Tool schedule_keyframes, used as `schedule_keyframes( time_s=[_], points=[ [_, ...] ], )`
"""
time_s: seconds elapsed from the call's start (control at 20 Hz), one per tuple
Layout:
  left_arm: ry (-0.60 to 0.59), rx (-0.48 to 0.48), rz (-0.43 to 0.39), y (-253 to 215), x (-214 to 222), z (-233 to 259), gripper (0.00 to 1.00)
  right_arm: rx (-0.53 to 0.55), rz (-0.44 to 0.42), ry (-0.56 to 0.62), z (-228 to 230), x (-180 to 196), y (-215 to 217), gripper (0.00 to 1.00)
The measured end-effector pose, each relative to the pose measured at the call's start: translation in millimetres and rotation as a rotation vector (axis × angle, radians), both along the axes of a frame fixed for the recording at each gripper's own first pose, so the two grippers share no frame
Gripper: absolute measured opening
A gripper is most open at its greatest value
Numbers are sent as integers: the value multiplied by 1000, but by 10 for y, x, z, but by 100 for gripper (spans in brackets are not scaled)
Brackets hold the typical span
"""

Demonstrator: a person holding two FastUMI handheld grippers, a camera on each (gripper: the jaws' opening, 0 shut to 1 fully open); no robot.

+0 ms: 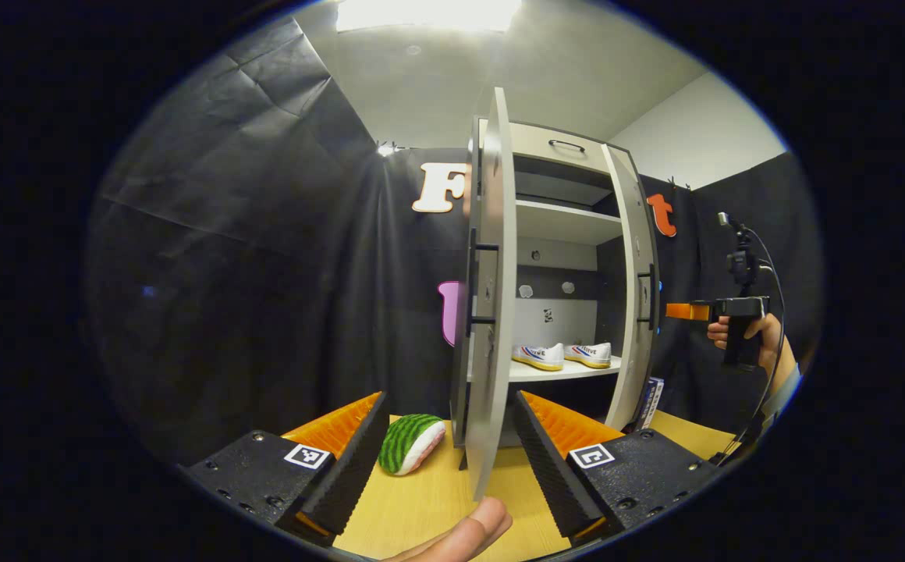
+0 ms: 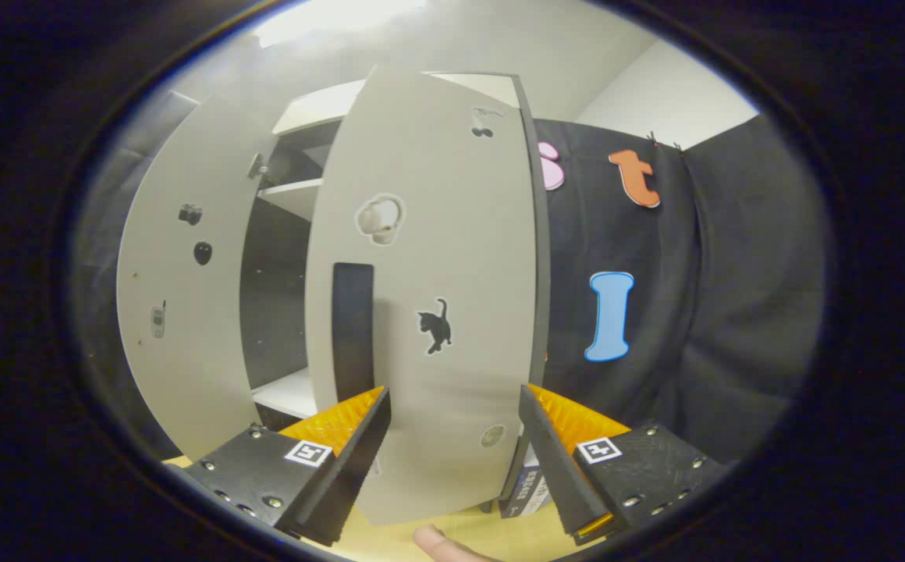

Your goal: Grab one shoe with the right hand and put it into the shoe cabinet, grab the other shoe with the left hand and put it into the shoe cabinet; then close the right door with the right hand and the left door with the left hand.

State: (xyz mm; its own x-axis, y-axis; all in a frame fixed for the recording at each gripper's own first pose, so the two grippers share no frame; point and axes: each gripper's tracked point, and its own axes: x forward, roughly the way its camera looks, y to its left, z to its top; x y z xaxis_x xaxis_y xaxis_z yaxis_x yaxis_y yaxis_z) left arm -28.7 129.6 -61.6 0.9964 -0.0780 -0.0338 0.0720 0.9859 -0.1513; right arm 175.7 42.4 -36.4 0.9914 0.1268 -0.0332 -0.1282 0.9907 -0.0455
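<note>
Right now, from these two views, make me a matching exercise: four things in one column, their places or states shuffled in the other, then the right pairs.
Things:
1. pair of shoes
2. watermelon toy
3. right door
4. small box

Places or states:
A. lying on the wooden tabletop, left of the left door
B. side by side on a cabinet shelf
C. standing by the cabinet's right foot
D. swung open, a cat sticker on its face

Pairs: 1-B, 2-A, 3-D, 4-C
</note>
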Motion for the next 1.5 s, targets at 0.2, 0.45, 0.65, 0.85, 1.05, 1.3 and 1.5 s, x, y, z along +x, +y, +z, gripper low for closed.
schedule_keyframes(
  time_s=[0.2,0.45,0.65,0.85,1.05,1.3,1.5],
  points=[
    [3,-27,11,282,225,107,93,41,52,-22,-74,-346,187,97],
    [-16,-36,9,544,528,335,96,87,41,-23,-159,-865,224,99],
    [25,25,-29,543,719,399,92,80,136,-16,-262,-1199,444,99],
    [54,12,-24,592,953,537,92,95,138,-1,-351,-1486,397,98],
    [84,-21,-120,365,1253,587,95,123,153,-5,-507,-1655,430,98],
    [134,4,-110,207,1489,455,93,199,141,19,-737,-1925,316,98],
    [122,-19,-126,72,1555,524,87,226,121,2,-721,-2019,186,99]
  ],
)
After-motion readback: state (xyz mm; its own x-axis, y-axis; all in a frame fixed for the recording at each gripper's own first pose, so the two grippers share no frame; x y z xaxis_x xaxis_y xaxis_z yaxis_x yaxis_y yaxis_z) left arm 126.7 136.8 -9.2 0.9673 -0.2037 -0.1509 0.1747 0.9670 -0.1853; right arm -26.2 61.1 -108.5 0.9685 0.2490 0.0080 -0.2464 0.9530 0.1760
